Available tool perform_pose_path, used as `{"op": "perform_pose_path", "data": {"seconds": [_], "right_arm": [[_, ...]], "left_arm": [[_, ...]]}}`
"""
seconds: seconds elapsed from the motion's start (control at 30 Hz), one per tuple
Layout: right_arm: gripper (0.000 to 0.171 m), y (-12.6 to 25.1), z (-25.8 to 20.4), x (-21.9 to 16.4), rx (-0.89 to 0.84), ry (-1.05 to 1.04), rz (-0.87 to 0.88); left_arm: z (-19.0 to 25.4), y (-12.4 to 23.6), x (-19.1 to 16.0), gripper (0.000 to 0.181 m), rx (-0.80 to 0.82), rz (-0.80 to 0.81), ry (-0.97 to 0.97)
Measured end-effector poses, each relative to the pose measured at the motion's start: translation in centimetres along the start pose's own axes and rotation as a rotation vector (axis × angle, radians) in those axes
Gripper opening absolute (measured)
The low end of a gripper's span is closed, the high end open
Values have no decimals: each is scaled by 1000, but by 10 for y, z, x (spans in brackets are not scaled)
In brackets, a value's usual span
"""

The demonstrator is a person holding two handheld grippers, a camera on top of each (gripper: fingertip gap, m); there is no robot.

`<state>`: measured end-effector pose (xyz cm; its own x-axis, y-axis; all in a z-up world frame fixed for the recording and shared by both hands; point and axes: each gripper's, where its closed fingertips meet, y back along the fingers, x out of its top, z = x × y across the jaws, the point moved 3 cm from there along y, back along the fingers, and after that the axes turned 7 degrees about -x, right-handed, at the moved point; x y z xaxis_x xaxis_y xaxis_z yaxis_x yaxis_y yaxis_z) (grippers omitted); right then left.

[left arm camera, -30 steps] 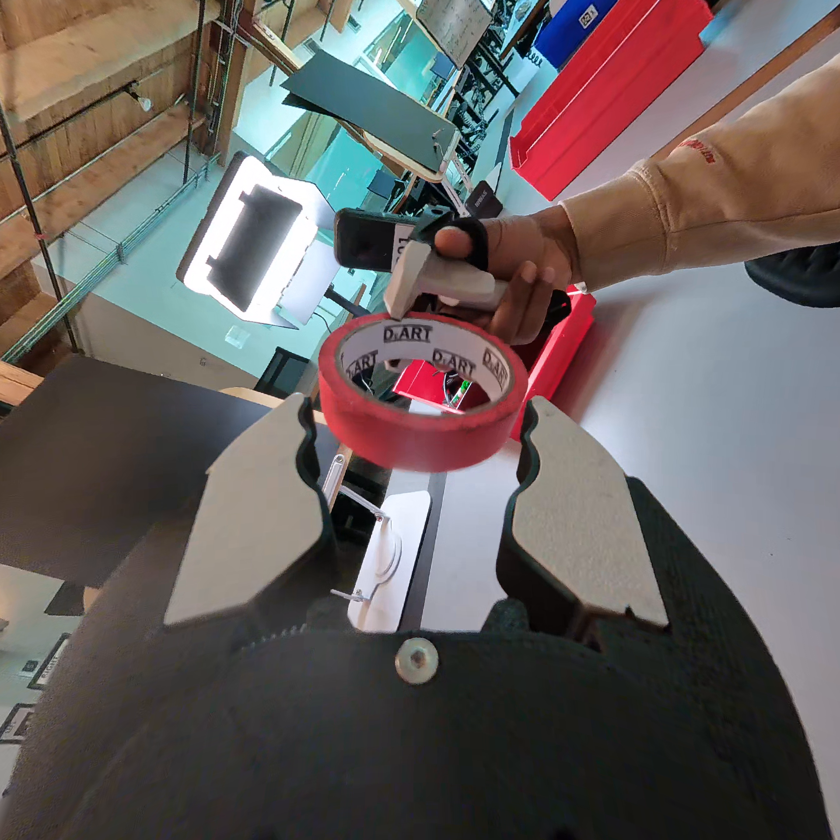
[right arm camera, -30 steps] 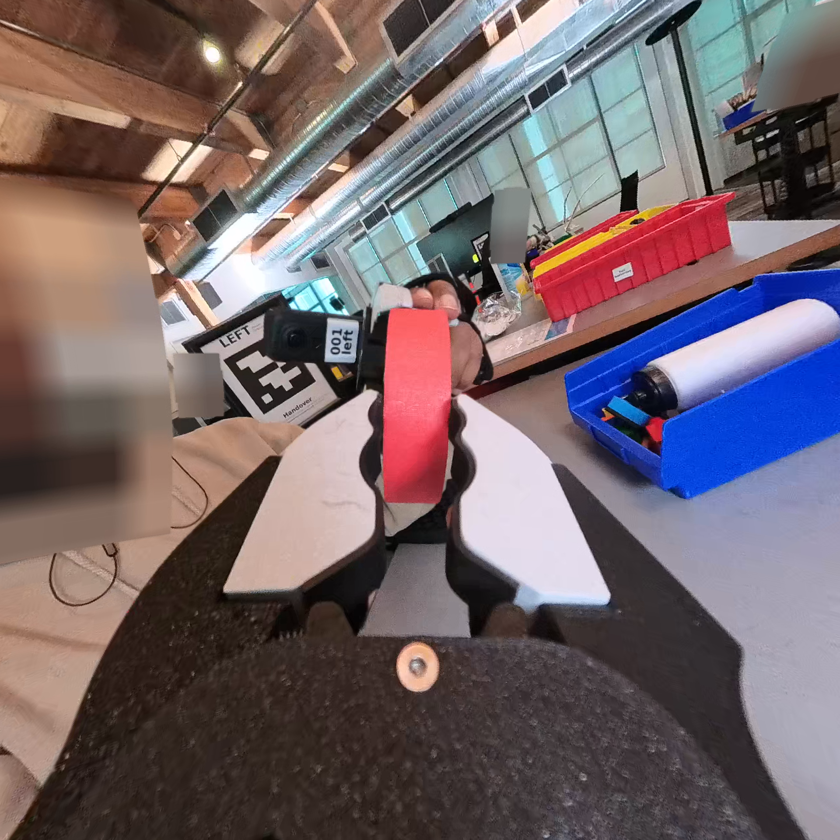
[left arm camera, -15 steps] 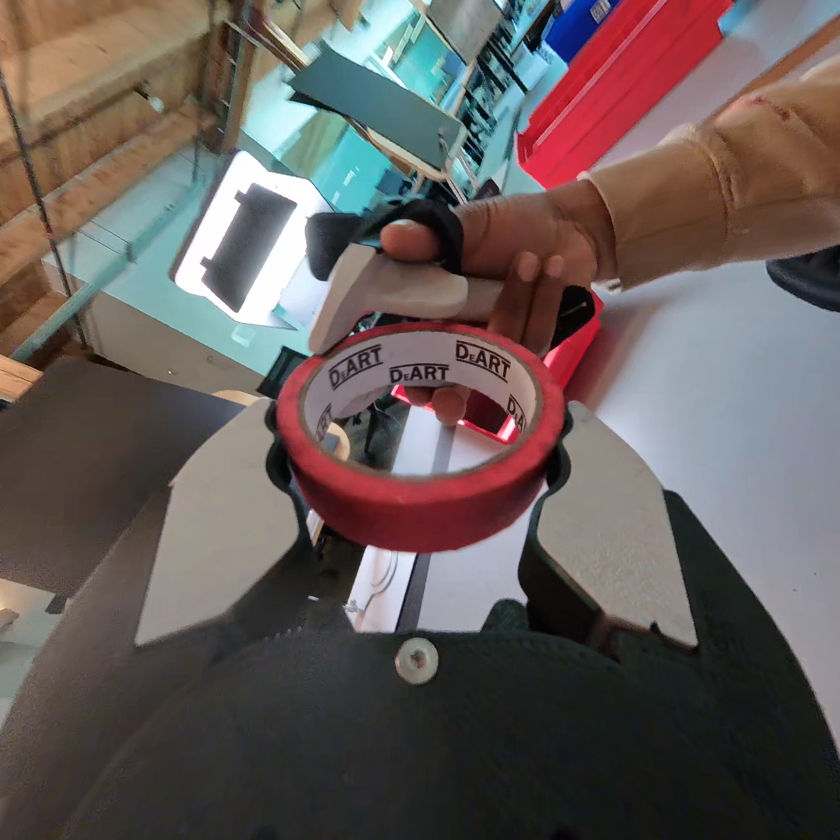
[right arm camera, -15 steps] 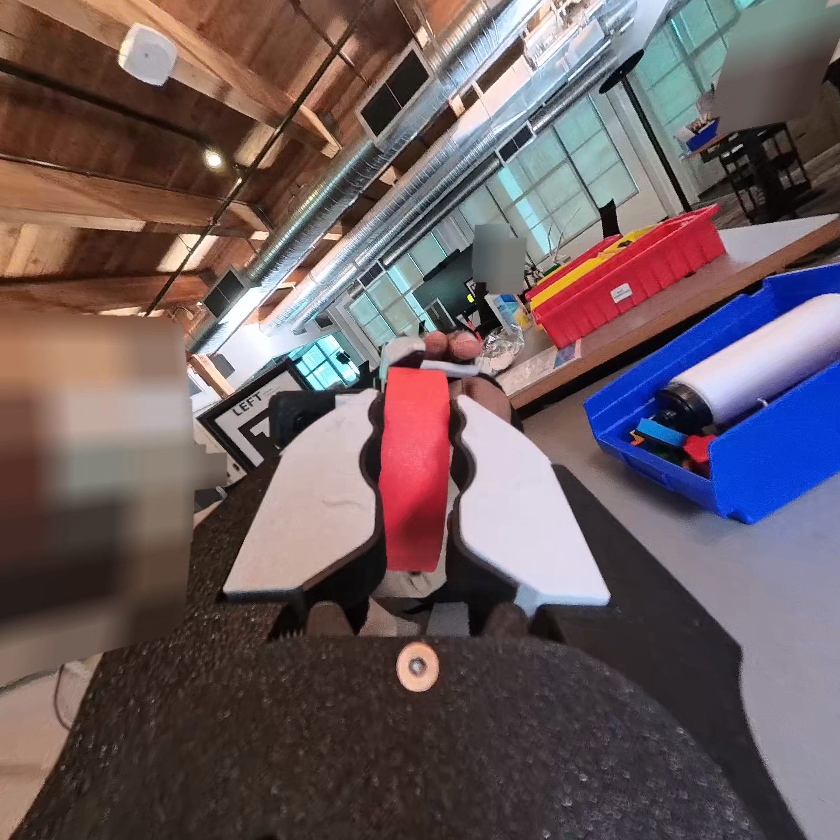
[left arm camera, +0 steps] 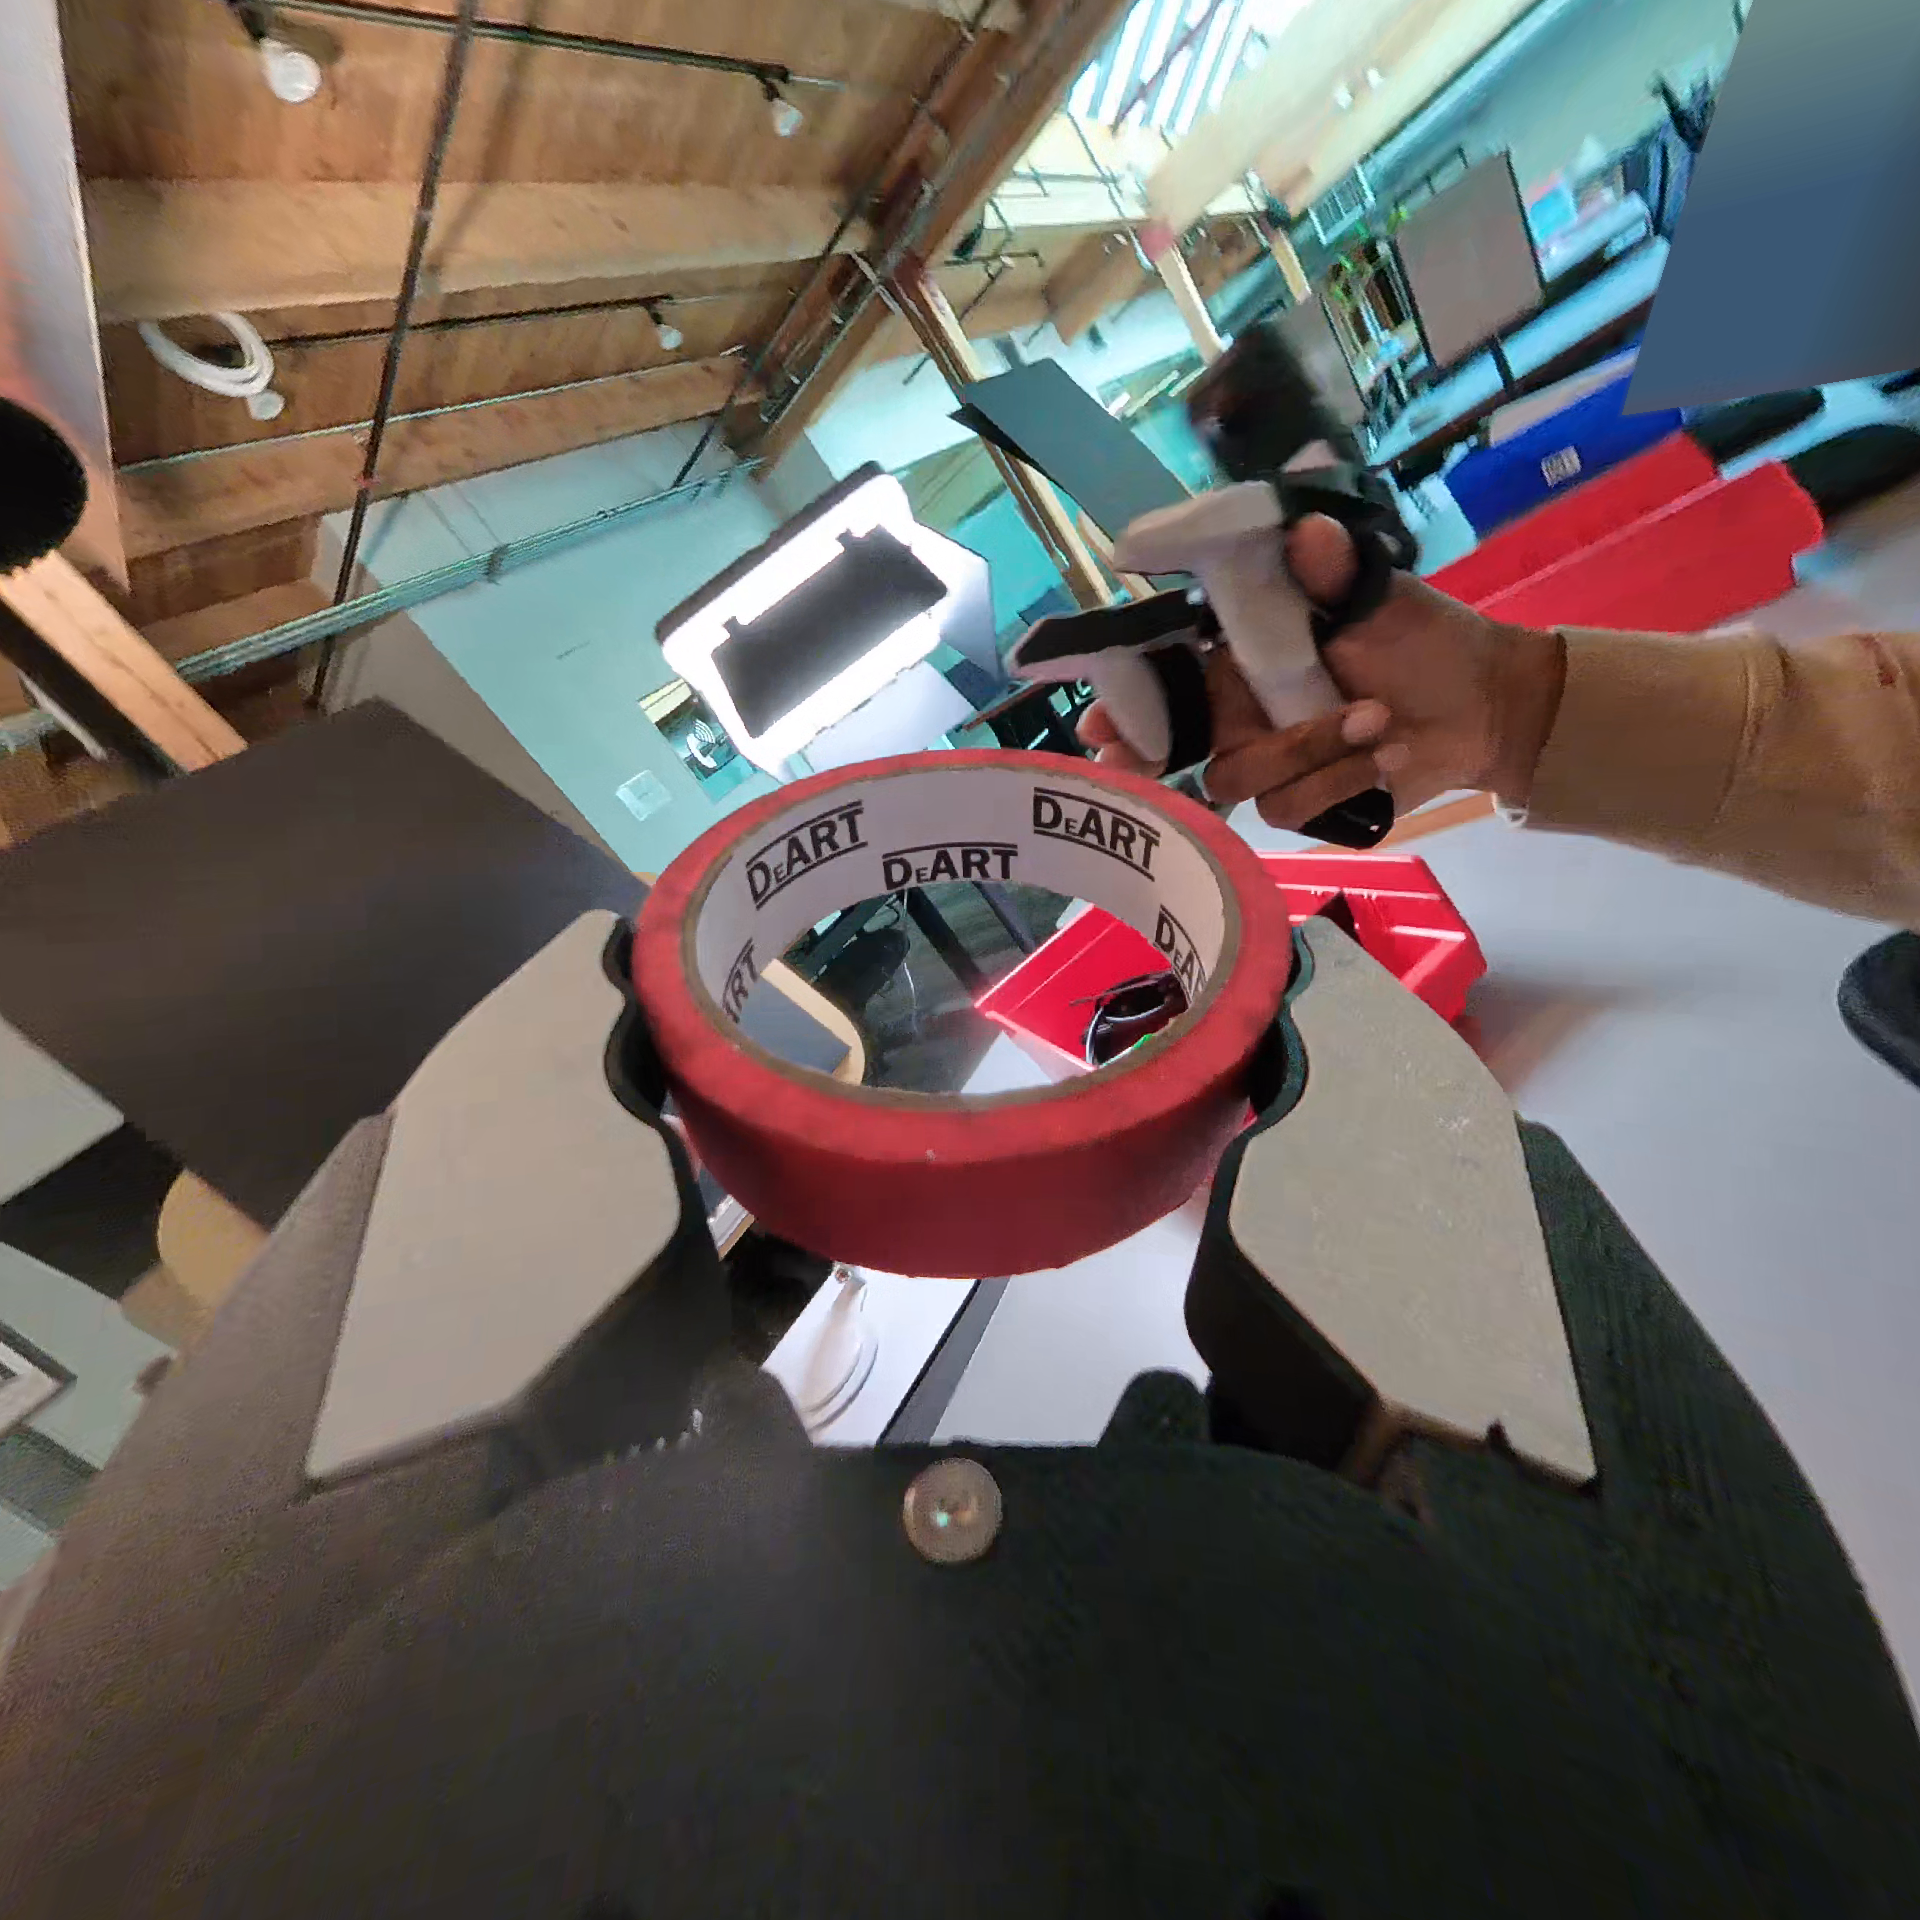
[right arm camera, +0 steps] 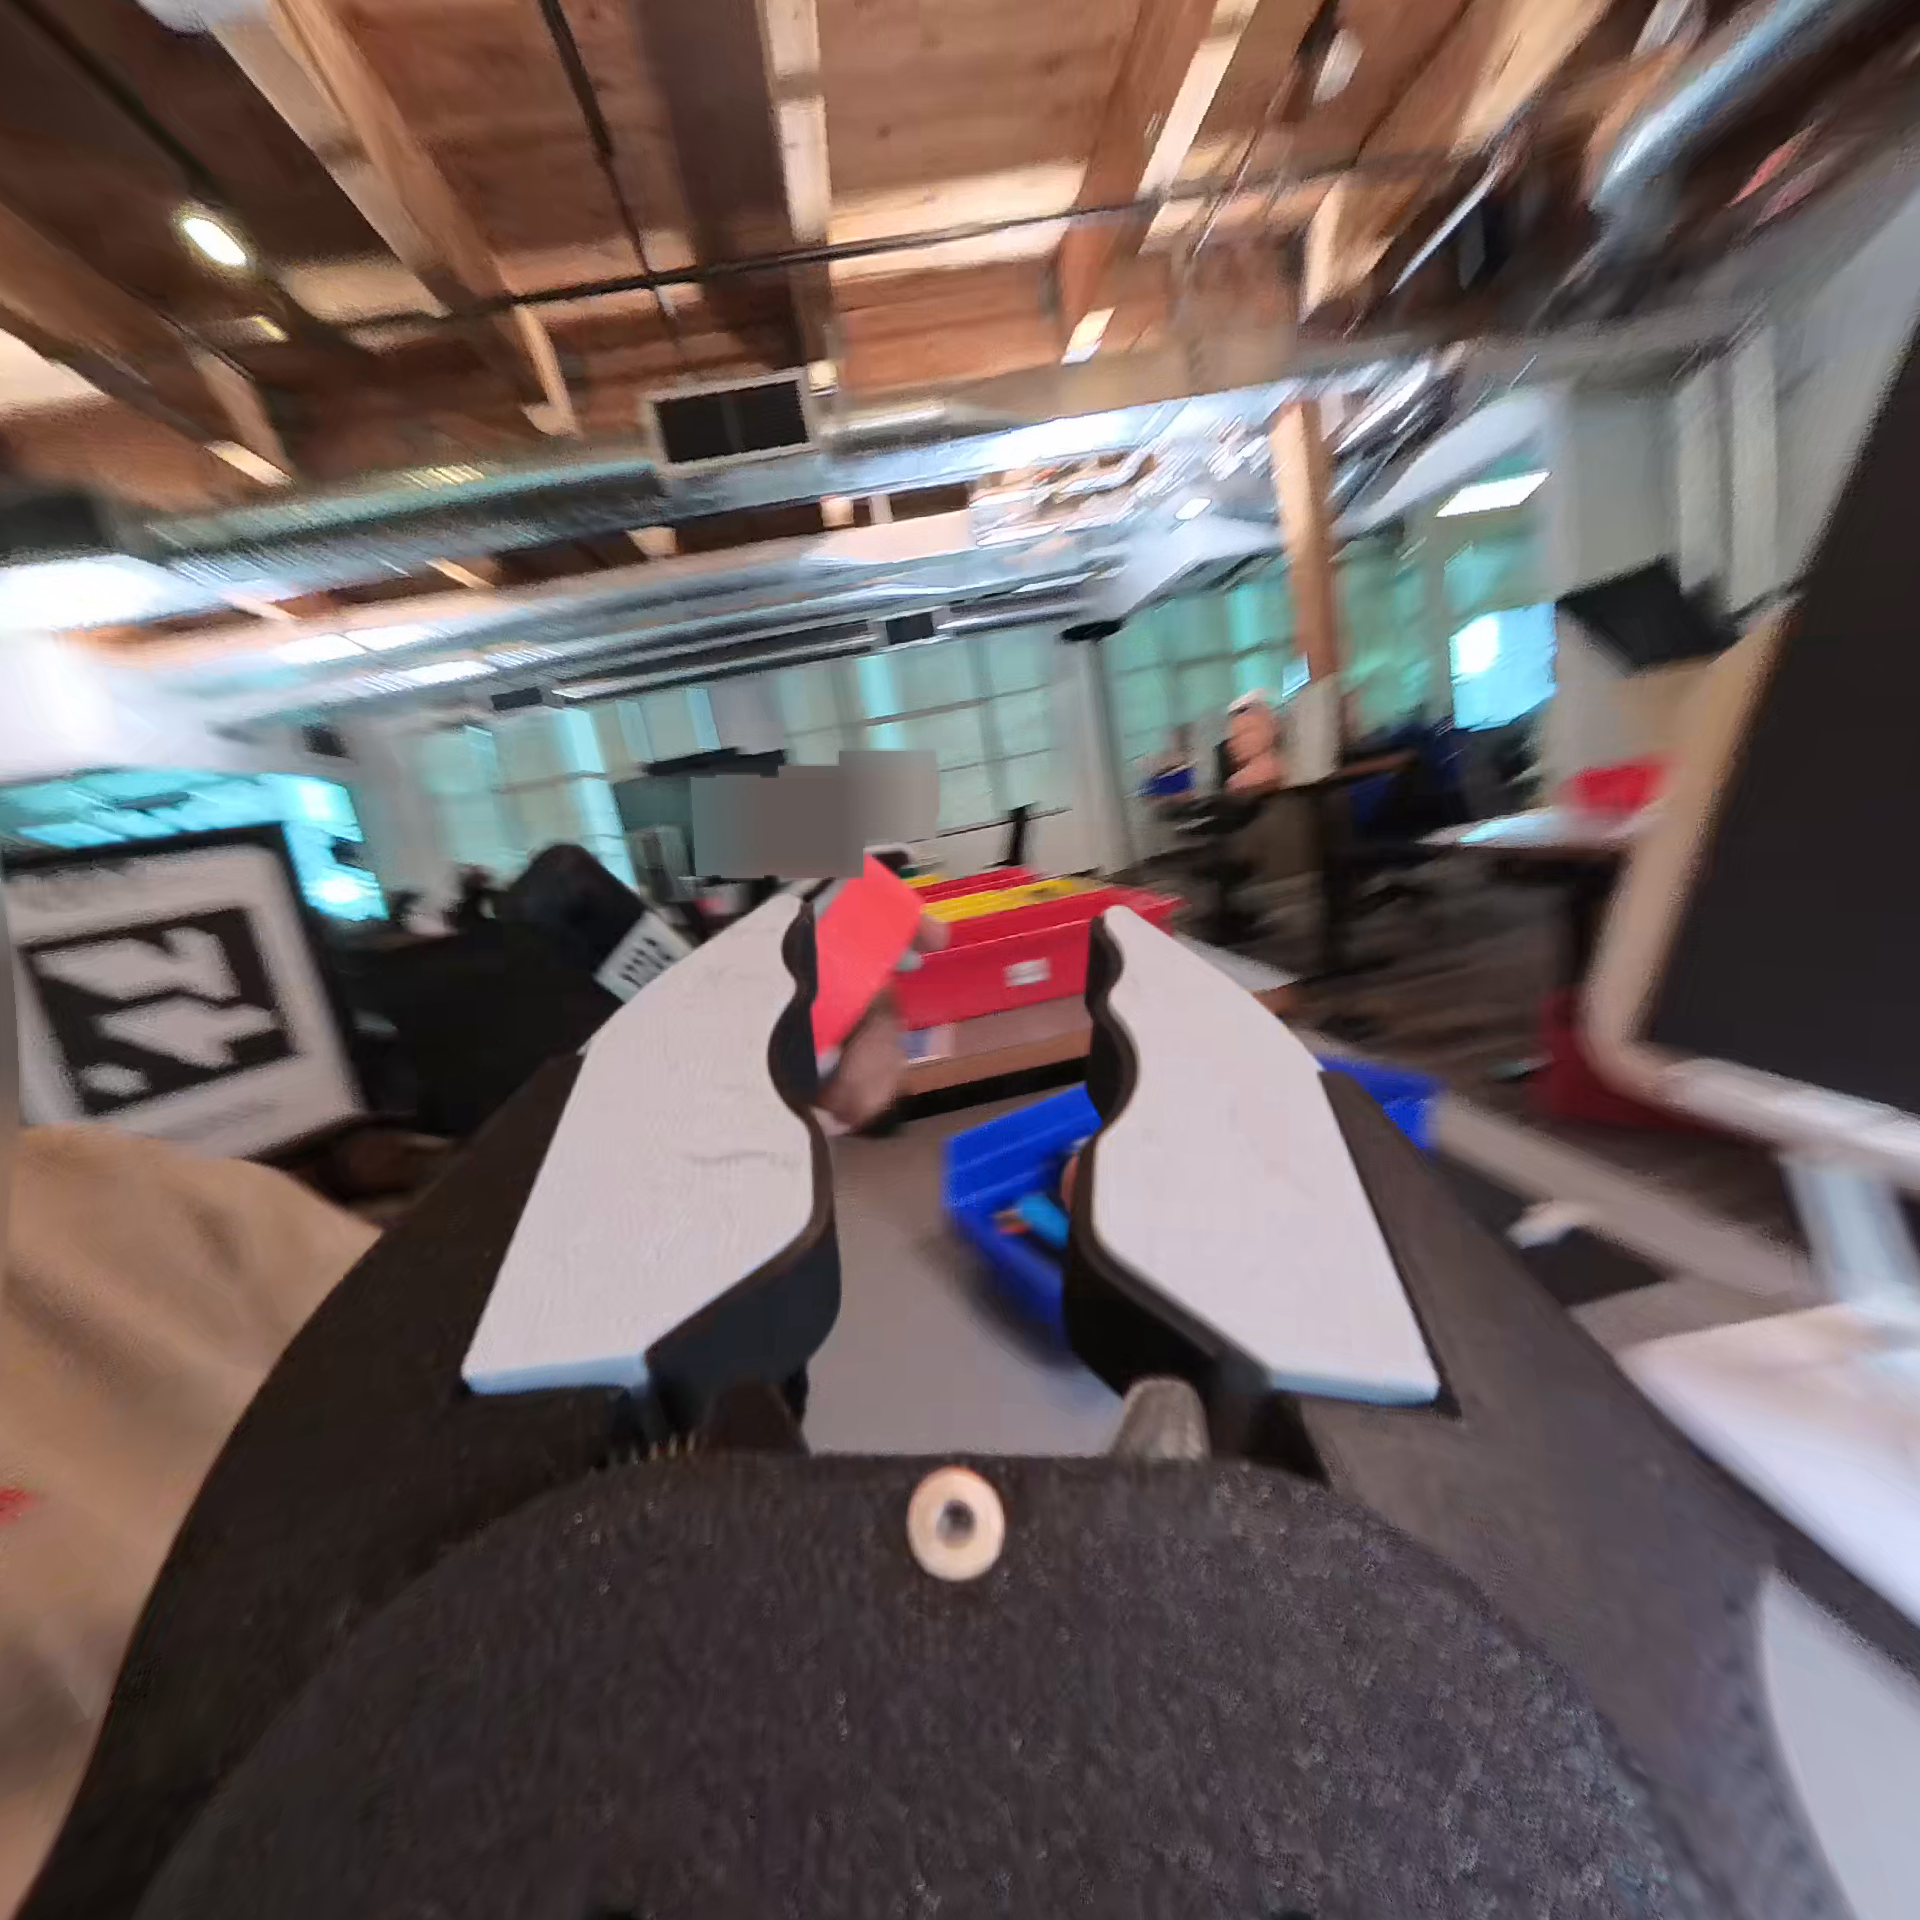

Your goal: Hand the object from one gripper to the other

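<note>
A red tape roll point(left arm camera: 966, 1174) with a white inner core is clamped by its outer rim between the two fingers of my left gripper point(left arm camera: 961, 935), its hole facing up, above the table. My right gripper point(right arm camera: 951, 920) is open and empty, and its view is blurred by motion. In the left wrist view the right gripper point(left arm camera: 1195, 623) shows up and to the right of the roll, apart from it, held by a hand in a beige sleeve. In the right wrist view the tape roll point(right arm camera: 862, 966) shows edge-on beyond the left fingertip.
A grey table point(left arm camera: 1662, 1091) lies below. A red bin point(left arm camera: 1382, 925) sits just behind the roll and a blue bin point(right arm camera: 997, 1174) with small parts lies ahead of the right gripper. A black board point(right arm camera: 1808, 831) stands at the right. My hands' fingertips stand some 15 cm from each other.
My left gripper has closed on the tape roll. My right gripper has opened, let go of the roll and drawn back from it.
</note>
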<state>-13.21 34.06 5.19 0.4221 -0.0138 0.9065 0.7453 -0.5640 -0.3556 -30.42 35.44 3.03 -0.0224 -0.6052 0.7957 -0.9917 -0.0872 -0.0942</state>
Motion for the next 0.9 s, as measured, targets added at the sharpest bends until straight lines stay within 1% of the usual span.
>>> {"op": "perform_pose_path", "data": {"seconds": [0.1,0.17,0.27,0.37,0.47,0.5,0.57,0.7,0.77,0.9], "right_arm": [[46,26,5,16,-108,335,83],[44,34,9,14,-167,486,39],[45,35,19,0,-227,587,-95],[48,26,23,-12,-252,649,-154],[59,11,25,-27,-280,701,-214],[65,6,25,-33,-287,710,-233],[74,-7,19,-44,-240,631,-255],[82,-28,8,-64,-94,332,-266],[89,-37,1,-81,-6,217,-289],[96,-53,-17,-106,112,197,-305]], "left_arm": [[-24,18,-8,113,30,28,127],[-37,25,-22,113,45,19,231],[-50,28,-47,113,57,-8,389],[-49,22,-64,113,13,-29,527],[-42,14,-71,113,-49,-10,633],[-40,12,-71,113,-71,5,654],[-35,9,-70,112,-95,19,653],[-17,1,-63,112,-188,26,609],[-6,-6,-57,112,-237,47,588],[18,-18,-45,112,-348,75,577]]}}
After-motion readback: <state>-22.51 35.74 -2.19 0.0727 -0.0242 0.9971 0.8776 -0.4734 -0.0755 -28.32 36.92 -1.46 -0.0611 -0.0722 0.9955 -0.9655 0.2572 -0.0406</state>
